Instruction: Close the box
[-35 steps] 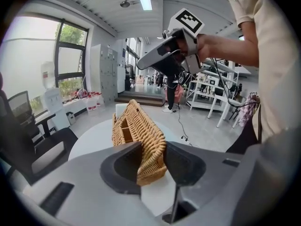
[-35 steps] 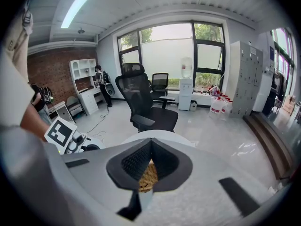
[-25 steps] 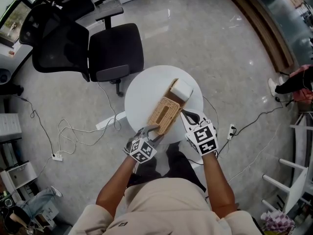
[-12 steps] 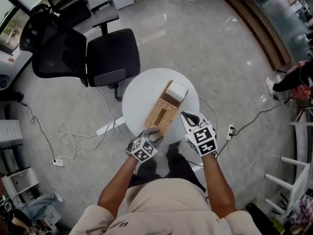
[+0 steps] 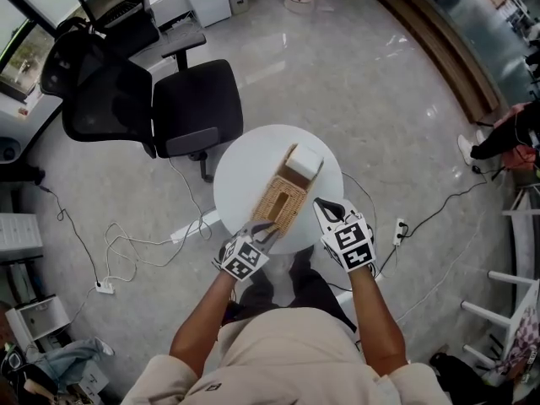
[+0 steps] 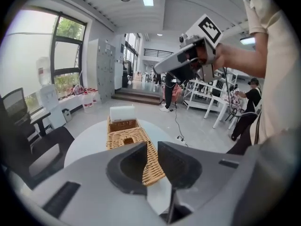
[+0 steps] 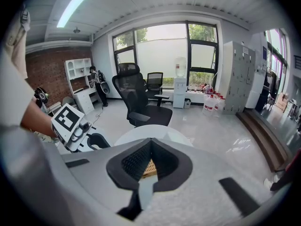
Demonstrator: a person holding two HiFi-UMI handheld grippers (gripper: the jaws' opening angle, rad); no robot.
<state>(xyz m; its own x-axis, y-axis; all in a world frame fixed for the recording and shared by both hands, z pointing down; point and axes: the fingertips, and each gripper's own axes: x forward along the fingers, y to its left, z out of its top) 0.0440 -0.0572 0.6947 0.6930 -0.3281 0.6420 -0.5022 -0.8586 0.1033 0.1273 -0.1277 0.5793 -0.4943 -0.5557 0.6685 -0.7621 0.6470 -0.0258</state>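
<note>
Wicker box point(image 5: 283, 199), rectangular and coarsely woven, sits on round white table point(image 5: 243, 175).

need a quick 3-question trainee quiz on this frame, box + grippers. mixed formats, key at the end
1. True or false: the wicker box sits on the floor beside the office chair.
2. What is between the left gripper's jaws? A) a cable B) the near corner of the wicker lid C) nothing
3. What stands at the box's far end?

Key:
1. False. It is on the round white table.
2. B. The jaws are closing around that corner.
3. A white block.
</note>
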